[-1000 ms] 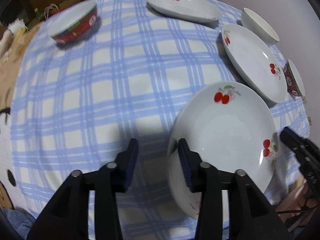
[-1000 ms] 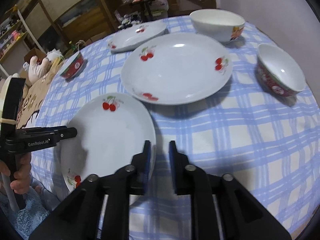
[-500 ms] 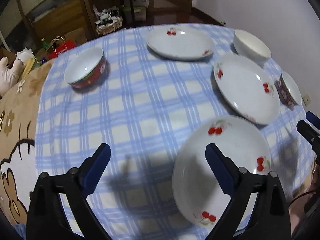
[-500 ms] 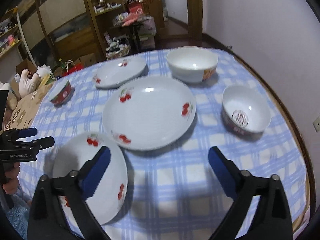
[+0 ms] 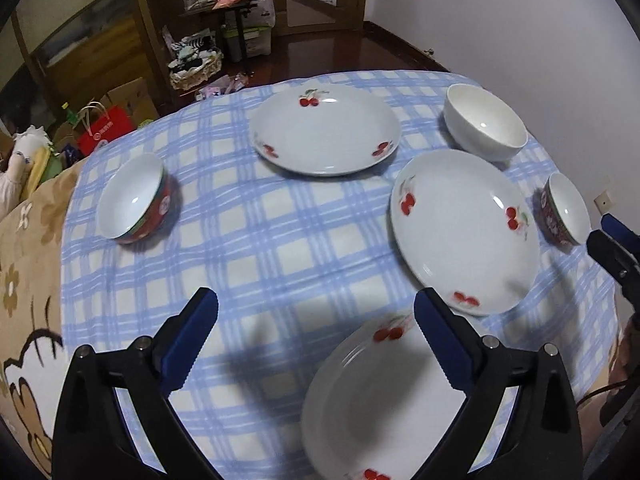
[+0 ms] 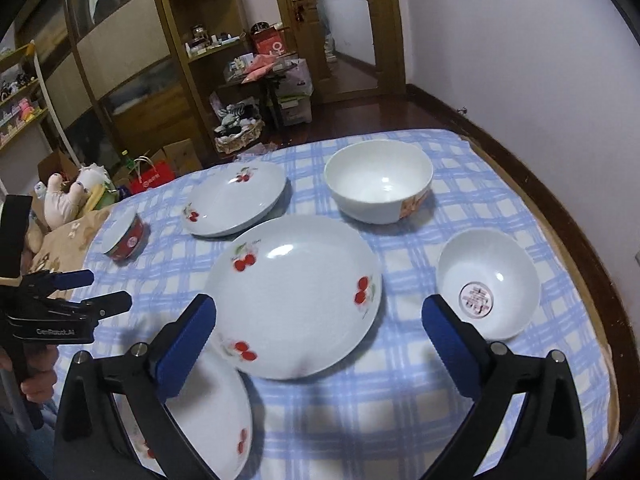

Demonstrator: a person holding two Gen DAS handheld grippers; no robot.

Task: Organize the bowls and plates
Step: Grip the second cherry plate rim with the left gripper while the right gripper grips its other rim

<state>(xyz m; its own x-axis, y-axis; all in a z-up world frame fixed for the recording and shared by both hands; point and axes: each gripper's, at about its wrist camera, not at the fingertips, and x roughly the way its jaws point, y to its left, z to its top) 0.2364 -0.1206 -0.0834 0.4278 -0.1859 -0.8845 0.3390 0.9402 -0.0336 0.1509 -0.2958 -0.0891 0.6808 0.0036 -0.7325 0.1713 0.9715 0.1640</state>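
Observation:
Three white cherry-print plates lie on a blue checked tablecloth [image 5: 280,248]: a near plate [image 5: 384,412] [image 6: 216,412], a middle plate [image 5: 464,232] [image 6: 296,296] and a far plate [image 5: 326,134] [image 6: 236,198]. A large white bowl [image 5: 484,122] [image 6: 378,186] stands at the back right. One red-sided bowl [image 5: 134,200] [image 6: 124,234] is at the left, another [image 5: 564,208] [image 6: 488,282] at the right. My left gripper [image 5: 316,336] is open and empty above the near plate. My right gripper [image 6: 318,340] is open and empty above the middle plate.
The table's right edge runs close to a white wall [image 6: 540,60]. A beige patterned cloth [image 5: 24,260] lies at the left edge. Wooden shelves [image 6: 132,60], boxes and a basket stand beyond the table's far side.
Both grippers have opened wide, after being nearly shut at the near plate's rim, and have lifted and pulled back from it. The near plate lies on the cloth.

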